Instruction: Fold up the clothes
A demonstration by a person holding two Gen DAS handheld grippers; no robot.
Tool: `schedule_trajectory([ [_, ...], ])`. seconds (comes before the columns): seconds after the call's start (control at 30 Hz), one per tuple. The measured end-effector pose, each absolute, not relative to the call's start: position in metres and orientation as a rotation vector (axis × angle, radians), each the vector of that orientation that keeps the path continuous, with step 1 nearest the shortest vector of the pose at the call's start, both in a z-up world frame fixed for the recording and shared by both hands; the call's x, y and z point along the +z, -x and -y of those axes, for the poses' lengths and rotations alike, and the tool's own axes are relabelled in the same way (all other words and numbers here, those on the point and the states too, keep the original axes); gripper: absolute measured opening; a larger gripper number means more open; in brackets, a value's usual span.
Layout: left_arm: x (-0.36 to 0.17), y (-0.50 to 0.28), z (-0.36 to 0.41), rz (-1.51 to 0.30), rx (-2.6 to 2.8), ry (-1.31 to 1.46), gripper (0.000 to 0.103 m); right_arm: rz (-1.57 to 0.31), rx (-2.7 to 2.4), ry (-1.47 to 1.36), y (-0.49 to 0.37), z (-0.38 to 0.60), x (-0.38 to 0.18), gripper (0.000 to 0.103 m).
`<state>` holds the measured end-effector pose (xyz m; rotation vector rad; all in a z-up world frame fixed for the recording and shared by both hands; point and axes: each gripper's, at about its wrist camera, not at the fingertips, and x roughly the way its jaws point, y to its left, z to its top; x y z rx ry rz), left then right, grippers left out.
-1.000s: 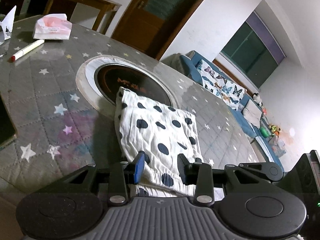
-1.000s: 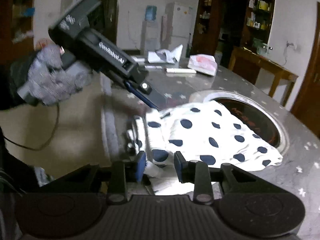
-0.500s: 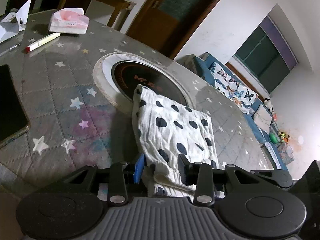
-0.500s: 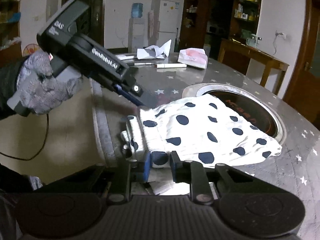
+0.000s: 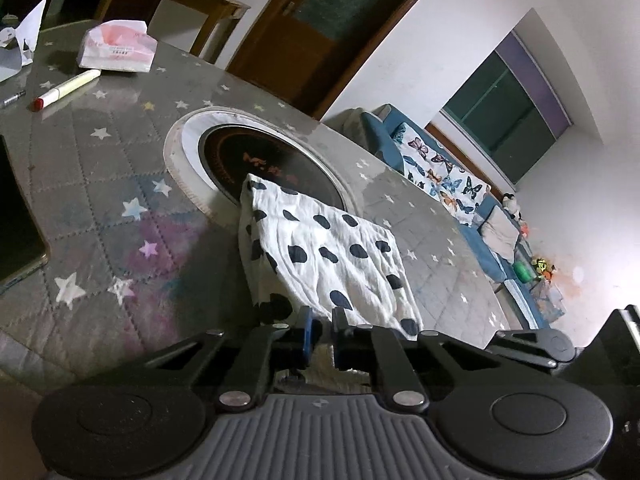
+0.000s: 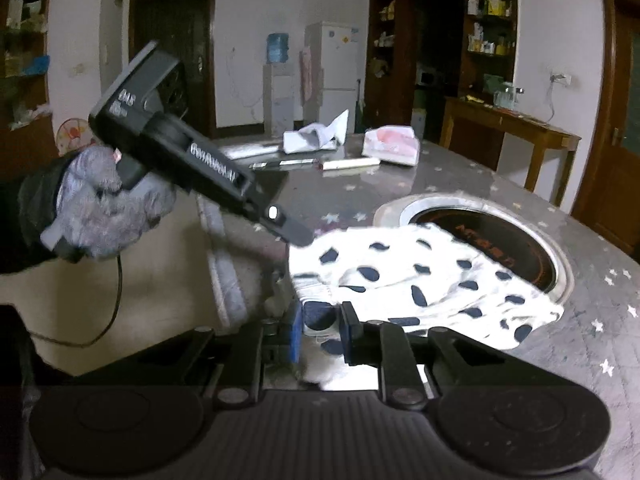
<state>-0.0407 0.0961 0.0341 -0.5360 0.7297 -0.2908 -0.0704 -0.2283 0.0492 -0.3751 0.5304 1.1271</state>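
A white garment with dark blue spots [image 5: 320,248] lies folded on the grey star-patterned table [image 5: 100,184], its far end over the round cooker inset [image 5: 248,156]. My left gripper [image 5: 322,332] is shut on the garment's near edge, which rises off the table. In the right wrist view the garment [image 6: 420,272] spreads to the right, and my right gripper [image 6: 320,332] is shut on a thick fold at its near corner. The left gripper [image 6: 300,238], held by a gloved hand [image 6: 104,204], pinches the neighbouring corner.
A pink tissue pack [image 5: 118,50], a marker [image 5: 66,90] and crumpled paper [image 5: 20,44] lie at the table's far left. A dark flat device [image 5: 16,216] lies at the left edge. The table's rim runs just below both grippers. A wooden side table and a sofa stand beyond.
The left jaws have closed on the garment's near edge and lifted it slightly. The right jaws narrowed onto the fold between them.
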Motion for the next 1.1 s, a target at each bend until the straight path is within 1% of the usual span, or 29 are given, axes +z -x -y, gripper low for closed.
schedule_trajectory([
  [0.27,0.022,0.042,-0.093,-0.806,-0.289,0.464,0.012,-0.575,1.131,0.440,0.071,0.231,0.034,0.020],
  [0.33,0.027,0.045,-0.094,-0.788,-0.283,0.440,0.013,-0.582,1.141,0.443,0.070,0.232,0.036,0.022],
  [0.53,0.050,0.046,-0.091,-0.681,-0.323,0.418,0.013,-0.605,1.106,0.346,0.054,0.244,0.050,0.022],
  [0.63,0.043,0.036,-0.073,-0.683,-0.386,0.416,0.013,-0.588,1.024,0.310,0.036,0.244,0.053,0.022],
  [0.83,0.015,0.024,-0.040,-0.780,-0.459,0.404,0.013,-0.587,0.901,0.275,-0.014,0.236,0.046,0.022],
  [1.1,0.008,0.025,-0.036,-0.799,-0.475,0.408,0.013,-0.612,0.780,0.271,-0.072,0.221,0.016,0.023],
])
